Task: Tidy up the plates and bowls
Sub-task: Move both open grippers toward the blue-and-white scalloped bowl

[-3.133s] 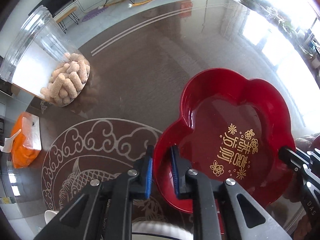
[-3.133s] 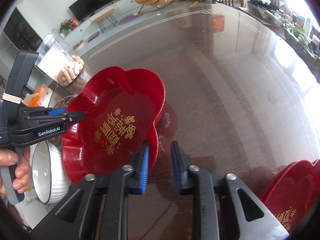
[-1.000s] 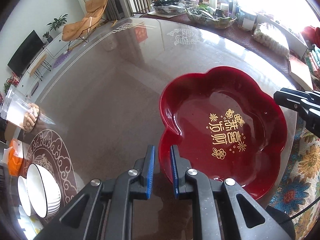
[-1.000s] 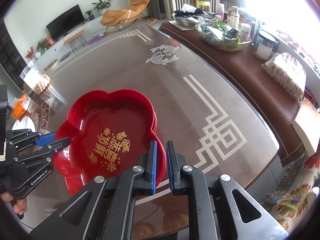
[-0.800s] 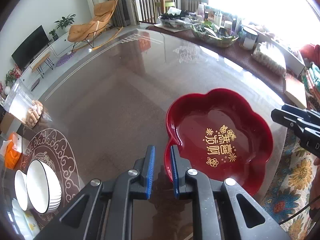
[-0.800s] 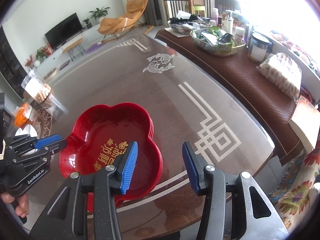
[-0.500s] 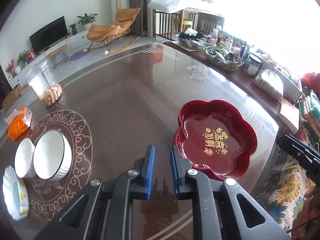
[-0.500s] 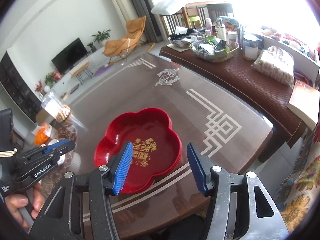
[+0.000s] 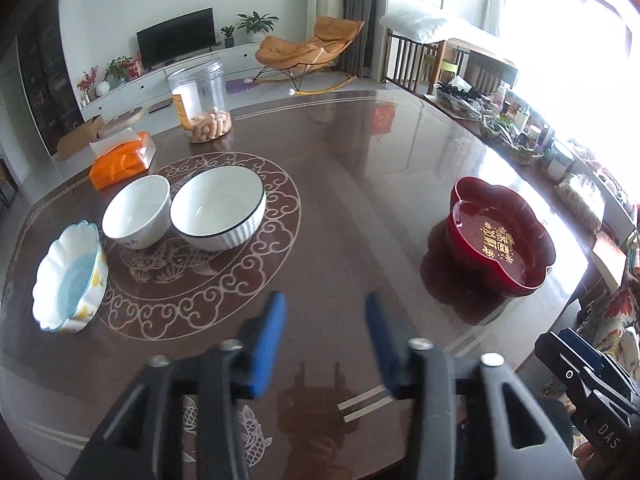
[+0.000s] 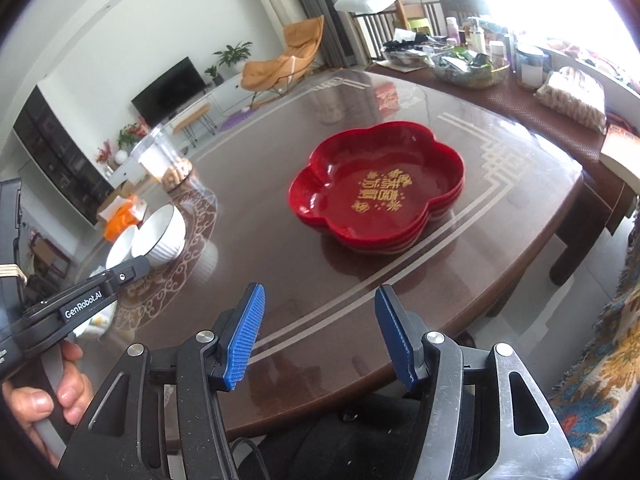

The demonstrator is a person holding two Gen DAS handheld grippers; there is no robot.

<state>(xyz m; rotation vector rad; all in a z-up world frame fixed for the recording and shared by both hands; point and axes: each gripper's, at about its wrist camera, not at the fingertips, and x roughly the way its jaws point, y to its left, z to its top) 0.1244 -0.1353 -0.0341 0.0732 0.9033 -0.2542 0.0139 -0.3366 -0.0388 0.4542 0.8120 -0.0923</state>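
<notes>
1. Hovering over the near edge of a glossy dark brown table, the left gripper has its blue ribbed jaws spread wide, having just been opening, with nothing between them.
2. The right gripper likewise stands with its jaws well apart and empty above the table's front rim, where pale inlaid double lines follow the curved edge.
3. A stack of red plates, lacquer-shiny and shaped like a five-petalled flower with gold characters in the middle, rests near the table's right-hand edge, well apart from both grippers.
4. A broad stretch of bare polished tabletop lies between the plates and the bowls on the left.
5. A large white bowl with a ribbed outside and thin dark rim sits on a pale scrollwork medallion, just beside a smaller smooth white bowl; whether they touch cannot be told.
6. A scalloped white bowl with a pale blue inside and small yellow marks stands close to the left edge, a little apart from those two.
7. Farther back stand a clear plastic jar holding tan finger-shaped snacks and an orange tissue pack.
8. A person's hand grips the left tool's handle, seen from the right wrist.
</notes>
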